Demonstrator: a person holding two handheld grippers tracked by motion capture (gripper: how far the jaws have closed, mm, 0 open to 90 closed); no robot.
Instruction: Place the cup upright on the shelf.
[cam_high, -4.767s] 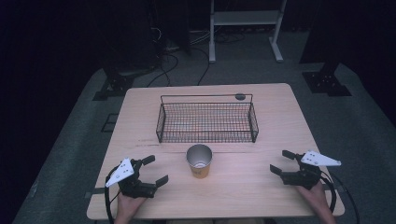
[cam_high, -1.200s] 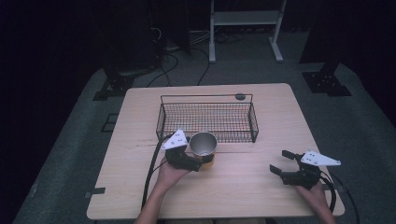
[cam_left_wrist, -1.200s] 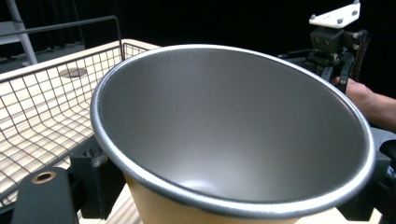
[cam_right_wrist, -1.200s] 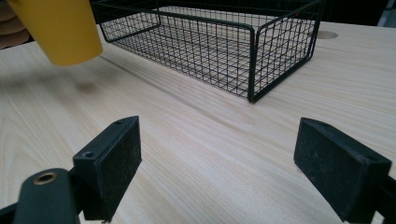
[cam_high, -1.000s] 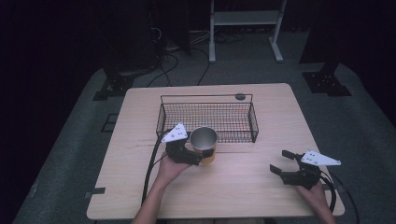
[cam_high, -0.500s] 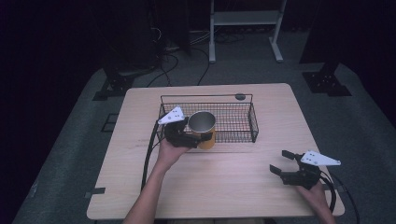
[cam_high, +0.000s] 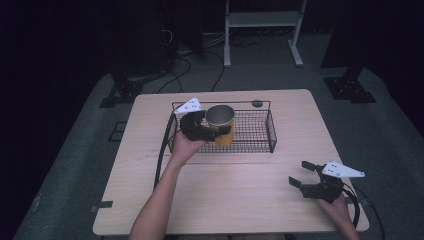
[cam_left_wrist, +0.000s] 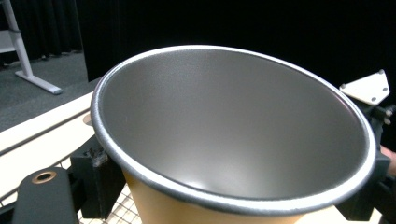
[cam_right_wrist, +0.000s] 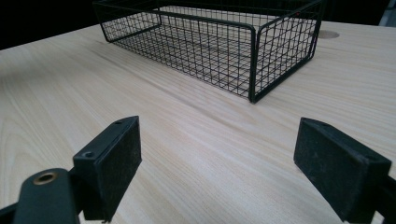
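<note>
- Right gripper (cam_high: 311, 181) kept parked on near surface (cam_high: 240, 200), jaws spread, nothing held
- Left gripper (cam_high: 204, 127) clenched on cup (cam_high: 220, 124), which has been lifted off the surface and carried over wire basket (cam_high: 260, 131); release inside judged next

Both grippers are chunky black units, each with a pale grey three-cornered plate on top, dotted with small dark screws. The left gripper (cam_high: 212, 127) sits mid-frame in the high view, the right gripper (cam_high: 303, 176) lower right. Jaws end in blocky black pads (cam_right_wrist: 113, 161), and there's a brass-ringed hole bottom left. Black cables trail off. Forearms are bare, no sleeves.
</note>
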